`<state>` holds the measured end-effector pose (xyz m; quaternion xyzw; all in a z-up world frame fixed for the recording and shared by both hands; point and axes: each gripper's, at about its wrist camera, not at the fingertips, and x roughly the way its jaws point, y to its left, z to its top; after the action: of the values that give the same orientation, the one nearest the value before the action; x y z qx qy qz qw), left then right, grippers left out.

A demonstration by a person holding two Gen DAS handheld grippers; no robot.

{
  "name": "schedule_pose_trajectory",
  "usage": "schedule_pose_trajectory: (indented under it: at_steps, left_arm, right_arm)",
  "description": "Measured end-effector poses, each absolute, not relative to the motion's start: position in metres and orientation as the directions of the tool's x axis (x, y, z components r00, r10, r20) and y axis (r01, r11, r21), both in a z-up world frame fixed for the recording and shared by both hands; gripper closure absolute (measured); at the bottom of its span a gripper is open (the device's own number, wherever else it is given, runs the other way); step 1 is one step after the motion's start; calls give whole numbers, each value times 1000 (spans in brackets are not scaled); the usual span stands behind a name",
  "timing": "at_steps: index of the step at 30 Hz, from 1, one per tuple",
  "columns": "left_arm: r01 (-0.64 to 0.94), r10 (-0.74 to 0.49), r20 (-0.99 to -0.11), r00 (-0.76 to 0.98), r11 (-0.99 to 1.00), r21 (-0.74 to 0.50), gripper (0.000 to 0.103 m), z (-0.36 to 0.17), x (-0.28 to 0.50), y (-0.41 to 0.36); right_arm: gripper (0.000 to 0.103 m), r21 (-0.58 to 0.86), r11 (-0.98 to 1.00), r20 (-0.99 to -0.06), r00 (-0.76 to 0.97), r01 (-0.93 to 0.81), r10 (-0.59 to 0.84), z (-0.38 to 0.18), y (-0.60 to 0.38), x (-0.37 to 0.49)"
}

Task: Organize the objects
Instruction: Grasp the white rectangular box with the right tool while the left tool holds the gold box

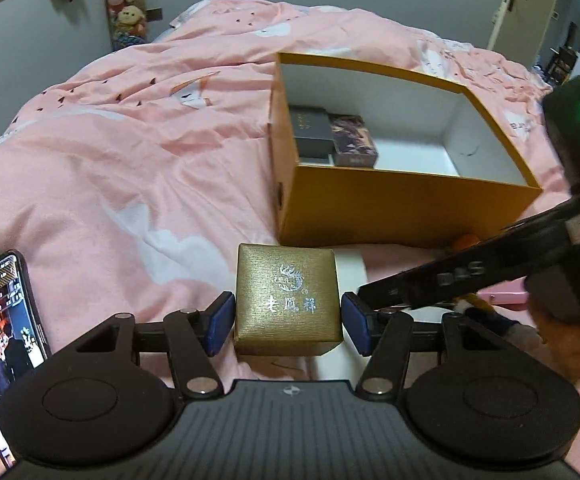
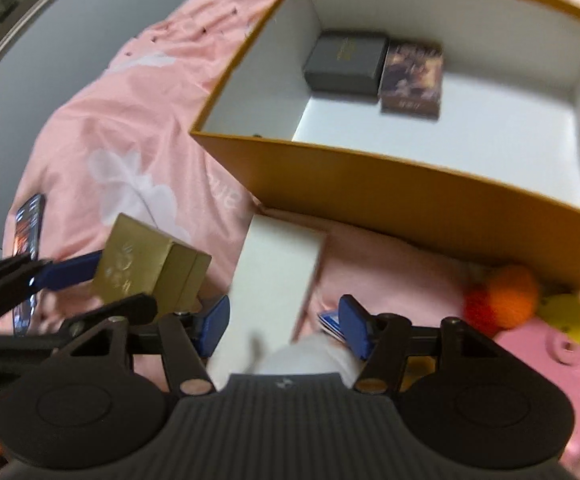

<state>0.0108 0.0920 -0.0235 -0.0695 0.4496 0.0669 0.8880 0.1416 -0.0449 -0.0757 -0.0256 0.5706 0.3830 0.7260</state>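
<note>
My left gripper [image 1: 288,322] is shut on a small gold jewellery box [image 1: 288,300], its blue pads [image 1: 221,322] against both sides; the box is lifted above the pink bedspread. The same gold box [image 2: 146,268] shows in the right wrist view at the left. Ahead stands an open orange cardboard box [image 1: 405,204] with white inside, holding a dark grey box [image 1: 309,132] and a purple patterned box [image 1: 353,140] at its left end. My right gripper [image 2: 284,328] is open above a white rectangular box [image 2: 278,264] lying on the bed.
A phone [image 1: 2,340] with a lit screen lies at the left. An orange ball [image 2: 509,296], a yellow ball [image 2: 565,316] and a pink object [image 2: 549,364] lie right of my right gripper. Plush toys [image 1: 128,4] hang on the far wall. A door [image 1: 529,4] is at the back right.
</note>
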Motion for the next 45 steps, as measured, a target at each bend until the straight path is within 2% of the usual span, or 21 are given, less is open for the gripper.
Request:
schedule_pose_trajectory:
  at_steps: [7,12,15,16,17,20,21,23,24,35,36,37,38,39,41,45]
  left_arm:
    - [-196,34,-818,574,976,-97,37,-36,13,106]
    - [-192,20,-820,573,975,-111,37,-38,13,110]
    - [-195,18,-821,571,974,-115,37,-38,13,111]
    - [-195,15,-820,572,974,-118,37,-38,12,111]
    - [-195,14,-820,572,974,-119,37,-38,12,111]
    - [-192,21,-821,570,975,-108,37,-38,12,111]
    - [-190,24,-822,570,977,-103,37,-38,12,110]
    - [-189,32,-820,571,978,-93,37,-38,11,108]
    - [-188,33,-817,575,978,-93,37,-37,11,108]
    - [-158,16,-734,679,980,-125,37,3,-2,98]
    - [-147,14,-722,692,982,-121,57,11,-2,95]
    - [-137,24,-701,713,985,-105,93,20,-2,92]
    - [-114,10,-685,729,988,-107,92,29,-1,89]
    - [-99,-13,-673,739,987,-128,96,37,1,89]
    - [-50,-54,-651,757,989,-140,97,50,7,84]
    - [-11,-42,-648,760,997,-77,97,61,19,71]
  right_arm:
    - [41,419,745,-879,-25,-519,476,-119,-27,153]
    - [34,495,727,-848,-82,-475,523,-136,-25,158]
    - [35,517,712,-835,-98,-474,542,-141,-21,156]
    - [37,523,707,-830,-98,-476,548,-142,-21,155]
    - [42,533,700,-824,-101,-475,558,-141,-21,153]
    - [44,525,701,-825,-84,-483,559,-136,-22,148]
    - [48,522,703,-824,-74,-484,561,-133,-24,146]
    - [65,532,697,-811,-52,-481,583,-123,-31,143]
    - [69,536,695,-806,-46,-479,590,-119,-33,142]
    - [74,488,662,-752,112,-569,650,-55,-60,128]
    - [74,481,658,-746,124,-579,654,-48,-63,126]
    - [74,466,659,-739,150,-591,657,-39,-64,125]
    - [74,456,658,-730,171,-599,661,-31,-70,124]
    - [74,443,661,-723,195,-605,663,-22,-76,124]
    - [74,425,666,-705,238,-613,669,-3,-87,124]
    - [74,420,688,-697,275,-592,662,16,-103,132]
